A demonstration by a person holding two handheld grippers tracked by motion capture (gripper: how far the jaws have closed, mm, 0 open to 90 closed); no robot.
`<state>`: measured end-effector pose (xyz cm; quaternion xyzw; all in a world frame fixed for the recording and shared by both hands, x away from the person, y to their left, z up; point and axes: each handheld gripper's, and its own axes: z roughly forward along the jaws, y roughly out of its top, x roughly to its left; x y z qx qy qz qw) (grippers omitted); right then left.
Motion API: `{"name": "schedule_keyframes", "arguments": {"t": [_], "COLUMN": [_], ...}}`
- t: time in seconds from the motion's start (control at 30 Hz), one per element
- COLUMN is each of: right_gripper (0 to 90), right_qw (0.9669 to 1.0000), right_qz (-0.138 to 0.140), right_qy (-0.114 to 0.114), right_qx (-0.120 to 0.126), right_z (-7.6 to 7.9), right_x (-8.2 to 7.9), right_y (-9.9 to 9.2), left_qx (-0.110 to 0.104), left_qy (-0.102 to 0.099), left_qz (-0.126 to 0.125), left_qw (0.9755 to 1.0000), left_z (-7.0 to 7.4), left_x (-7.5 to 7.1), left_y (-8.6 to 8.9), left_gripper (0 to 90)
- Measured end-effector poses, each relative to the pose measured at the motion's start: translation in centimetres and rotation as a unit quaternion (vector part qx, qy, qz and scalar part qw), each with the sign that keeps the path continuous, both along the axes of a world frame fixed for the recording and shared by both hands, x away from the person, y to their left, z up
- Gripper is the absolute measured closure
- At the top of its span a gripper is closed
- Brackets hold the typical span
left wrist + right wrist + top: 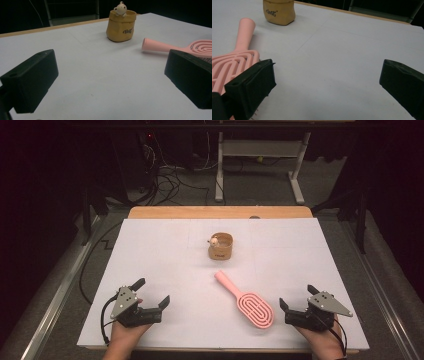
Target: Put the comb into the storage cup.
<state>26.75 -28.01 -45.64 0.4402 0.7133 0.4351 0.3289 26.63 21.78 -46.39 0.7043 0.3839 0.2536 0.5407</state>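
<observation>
A pink hairbrush (pixel 246 301) lies flat on the white table cover, handle pointing up-left; I also see the brush (pixel 175 46) in the left gripper view and the brush (pixel 235 57) in the right gripper view. Farther back stands a small tan pot (pixel 220 246) with a bear figure on its rim (pixel 121 25), its base in the right gripper view (pixel 279 12). My left gripper (pixel 151 292) rests open near the front left, nothing between its jaws. My right gripper (pixel 299 297) is open at the front right, just right of the brush head.
The white cover (pixel 165 260) spreads over a wooden table (pixel 220 212). Beyond the far edge are a dark floor with cables (pixel 170 175) and a white desk frame (pixel 260 155). Bare cover lies between and ahead of the grippers.
</observation>
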Motion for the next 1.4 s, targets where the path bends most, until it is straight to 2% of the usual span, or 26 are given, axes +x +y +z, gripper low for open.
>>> {"name": "schedule_keyframes", "arguments": {"t": [0.7,0.97,1.17,1.4], "right_gripper": [0.9,1.6,1.6,0.5], "right_qw": [0.9978,0.9954,0.9920,0.9885], "right_qz": [0.004,0.011,0.018,0.028], "right_qy": [0.061,0.087,0.116,0.140], "right_qx": [-0.026,-0.037,-0.045,-0.049], "right_z": [-0.3,-0.6,-0.9,-1.3], "right_x": [0.4,0.5,0.7,0.8], "right_y": [0.2,0.2,0.2,0.1], "left_qx": [0.001,0.002,0.001,0.003], "left_qy": [-0.001,-0.001,-0.002,-0.001], "left_qz": [-0.003,-0.004,-0.005,-0.007], "left_qw": [1.0000,1.0000,1.0000,1.0000], "left_z": [0.0,0.1,0.0,0.0], "left_x": [0.0,0.0,0.0,0.1], "left_y": [-0.1,-0.1,-0.1,-0.2], "left_gripper": [0.0,0.0,0.0,0.0]}}
